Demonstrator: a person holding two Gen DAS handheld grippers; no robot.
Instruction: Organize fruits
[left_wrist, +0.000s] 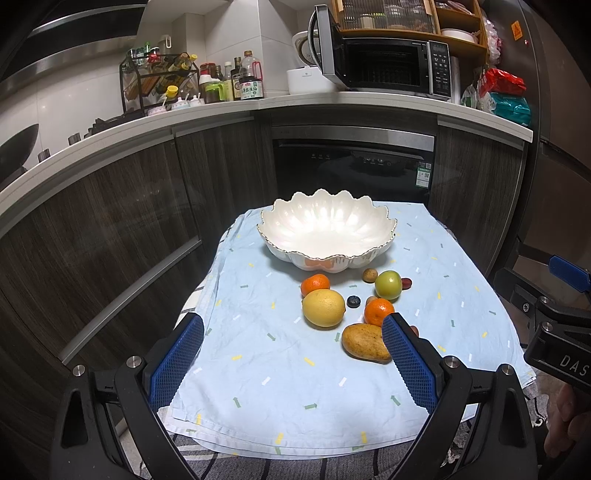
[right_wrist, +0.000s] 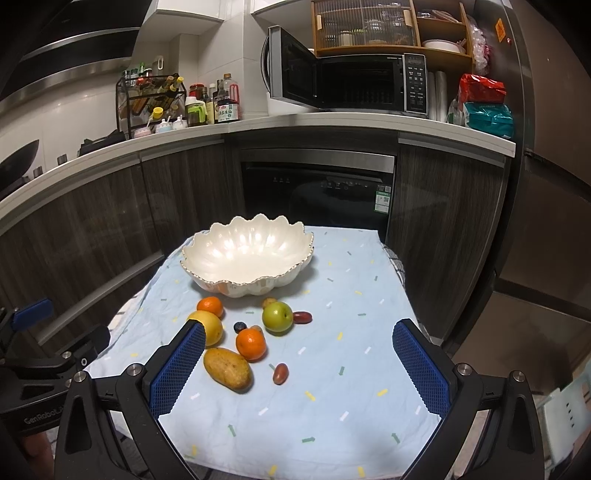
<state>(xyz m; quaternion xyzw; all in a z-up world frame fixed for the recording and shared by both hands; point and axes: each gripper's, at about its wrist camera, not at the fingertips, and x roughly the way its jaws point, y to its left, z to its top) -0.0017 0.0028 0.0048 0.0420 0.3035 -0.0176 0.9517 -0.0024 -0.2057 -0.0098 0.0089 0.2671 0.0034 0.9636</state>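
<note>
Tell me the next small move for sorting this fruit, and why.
Probably lower the open right gripper onto the mango. It is the nearest fruit and lies loose on the cloth, and the white bowl is empty, with both grippers holding nothing.

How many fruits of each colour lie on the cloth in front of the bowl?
Orange: 2, far tangerine and near tangerine
Yellow: 2, lemon and mango
Green: 1, apple
Red: 2, far date and near date
Dark blue: 1, blueberry
Tan: 2, far longan and near longan
Total: 10
</note>
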